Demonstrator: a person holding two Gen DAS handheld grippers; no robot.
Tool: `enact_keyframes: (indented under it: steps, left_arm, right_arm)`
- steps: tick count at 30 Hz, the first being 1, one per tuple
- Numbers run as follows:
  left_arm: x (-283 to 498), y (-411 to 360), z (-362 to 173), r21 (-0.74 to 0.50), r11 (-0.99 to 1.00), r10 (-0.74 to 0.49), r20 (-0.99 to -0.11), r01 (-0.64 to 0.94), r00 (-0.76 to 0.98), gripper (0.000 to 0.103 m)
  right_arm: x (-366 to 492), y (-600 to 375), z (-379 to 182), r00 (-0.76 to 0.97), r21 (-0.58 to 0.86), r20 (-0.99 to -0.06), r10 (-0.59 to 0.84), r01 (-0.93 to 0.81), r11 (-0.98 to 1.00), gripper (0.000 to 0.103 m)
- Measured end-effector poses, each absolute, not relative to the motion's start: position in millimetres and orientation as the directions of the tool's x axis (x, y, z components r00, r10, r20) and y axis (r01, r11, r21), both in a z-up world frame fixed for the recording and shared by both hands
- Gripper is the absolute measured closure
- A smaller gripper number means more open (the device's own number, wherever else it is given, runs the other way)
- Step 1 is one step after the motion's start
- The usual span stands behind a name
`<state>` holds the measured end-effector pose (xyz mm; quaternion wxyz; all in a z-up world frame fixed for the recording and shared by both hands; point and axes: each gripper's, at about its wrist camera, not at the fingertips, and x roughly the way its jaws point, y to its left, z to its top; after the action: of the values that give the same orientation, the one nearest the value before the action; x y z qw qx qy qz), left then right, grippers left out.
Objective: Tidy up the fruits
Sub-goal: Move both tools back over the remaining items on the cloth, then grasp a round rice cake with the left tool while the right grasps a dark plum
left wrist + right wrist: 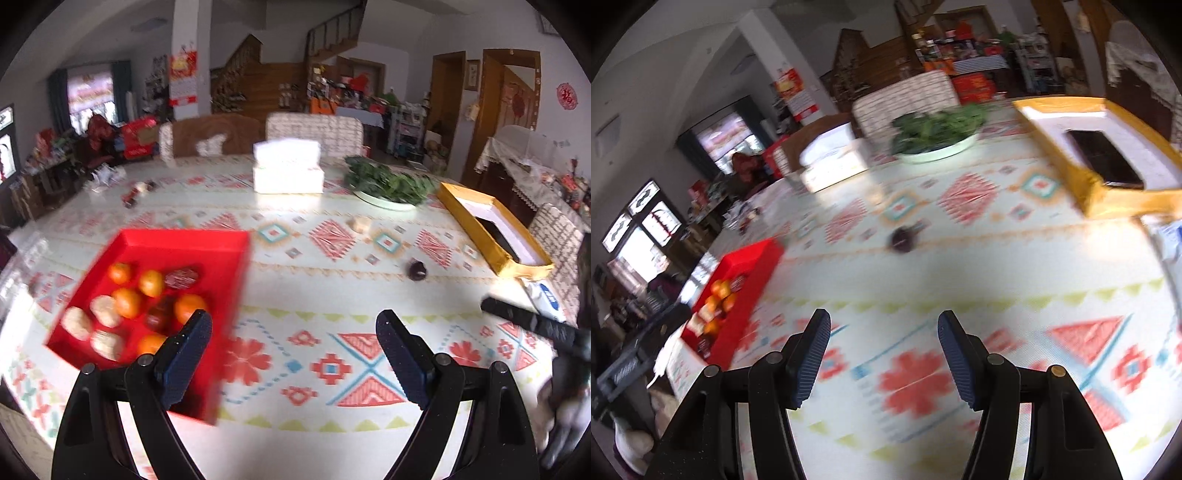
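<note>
A red tray at the left holds several oranges, pale round pieces and dark red fruits. My left gripper hovers open and empty beside the tray's right edge, its left finger over the tray's near corner. A lone dark purple fruit lies on the tablecloth farther right, and a pale piece lies beyond it. My right gripper is open and empty over the cloth, with the dark fruit ahead of it and the tray to its left. One of its fingers shows at the left wrist view's right edge.
A yellow box holding a black phone stands at the right. A plate of greens and a white tissue box stand farther back. Chairs line the far edge. A blue-and-white packet lies near the yellow box.
</note>
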<state>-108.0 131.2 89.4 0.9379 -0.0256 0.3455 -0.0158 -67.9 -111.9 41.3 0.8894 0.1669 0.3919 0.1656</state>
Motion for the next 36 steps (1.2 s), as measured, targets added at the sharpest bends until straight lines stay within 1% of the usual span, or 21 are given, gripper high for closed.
enact_keyframes:
  steps: [3,6,12,18,20,22,24,26,27,30,34,36]
  left_arm:
    - [-98,122,80,-0.100,0.994,-0.104,-0.674,0.049,0.732,0.013]
    - [-89,116,72,-0.139,0.988,-0.149,-0.690,0.073,0.708,0.013]
    - [-58,124,70,-0.176,0.983,-0.168,-0.710,0.058,0.684,0.013]
    - [-10,128,80,-0.176,0.983,-0.163,-0.718,0.050,0.677,0.013]
    - [11,122,80,-0.182,0.981,-0.176,-0.720,0.062,0.671,0.013]
    - [31,118,77,-0.193,0.979,-0.187,-0.729,0.065,0.658,0.013]
    - [53,113,71,-0.219,0.973,-0.212,-0.738,0.070,0.640,0.013]
    - [76,106,61,-0.238,0.969,-0.228,-0.755,0.068,0.615,0.013]
    - [81,104,59,-0.245,0.967,-0.235,-0.757,0.069,0.610,0.013]
    - [102,95,48,-0.245,0.967,-0.237,-0.765,0.070,0.599,0.013]
    - [124,86,34,-0.235,0.970,-0.231,-0.784,0.068,0.576,0.013]
    - [132,81,29,-0.226,0.971,-0.228,-0.786,0.076,0.575,0.013]
  right_arm:
    - [-47,-135,43,0.644,0.418,-0.660,0.387,-0.114,0.901,0.038]
    - [-31,-141,44,0.640,0.407,-0.672,0.373,-0.102,0.908,0.038]
    - [6,-111,37,0.595,0.361,-0.710,0.376,-0.152,0.920,0.038]
    - [39,-77,21,0.562,0.304,-0.750,0.349,-0.176,0.936,0.038]
    - [44,-76,17,0.559,0.302,-0.755,0.342,-0.166,0.939,0.041]
    - [48,-74,14,0.554,0.304,-0.759,0.341,-0.161,0.939,0.050]
    - [47,-72,13,0.566,0.280,-0.759,0.323,-0.165,0.946,0.052]
    - [46,-70,12,0.572,0.273,-0.754,0.322,-0.174,0.946,0.060]
    - [46,-69,12,0.571,0.283,-0.750,0.334,-0.181,0.942,0.065]
    - [43,-64,13,0.577,0.269,-0.743,0.339,-0.207,0.941,0.075]
    - [35,-54,16,0.600,0.202,-0.741,0.302,-0.230,0.952,0.076]
    - [34,-55,17,0.604,0.208,-0.734,0.311,-0.236,0.949,0.076]
